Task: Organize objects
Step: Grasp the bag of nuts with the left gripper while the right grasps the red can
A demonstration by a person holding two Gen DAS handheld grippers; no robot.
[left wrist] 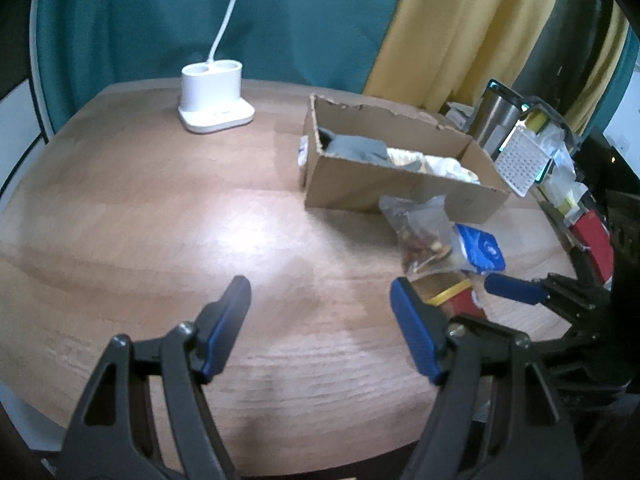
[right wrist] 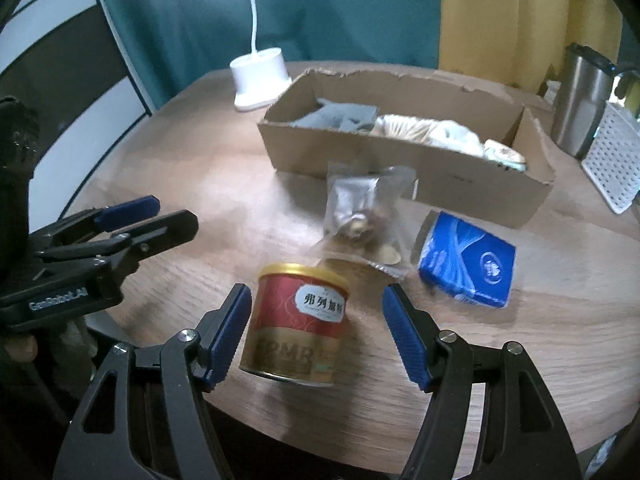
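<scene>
A red and gold can (right wrist: 298, 322) stands on the wooden table between the wide-open jaws of my right gripper (right wrist: 316, 300); the pads do not touch it. Behind it lie a clear snack bag (right wrist: 362, 216) and a blue tissue pack (right wrist: 466, 260). A torn cardboard box (right wrist: 400, 160) holds grey cloth and pale packets. My left gripper (left wrist: 320, 300) is open and empty over bare table, left of the can (left wrist: 456, 300). The snack bag (left wrist: 420, 232), tissue pack (left wrist: 480, 248) and box (left wrist: 380, 184) also show in the left wrist view.
A white lamp base (left wrist: 214, 98) stands at the back of the table. A steel tumbler (right wrist: 580, 96) and a white perforated grater (right wrist: 612, 160) stand at the right of the box. Teal and yellow curtains hang behind. The left gripper (right wrist: 128, 216) shows at the left in the right wrist view.
</scene>
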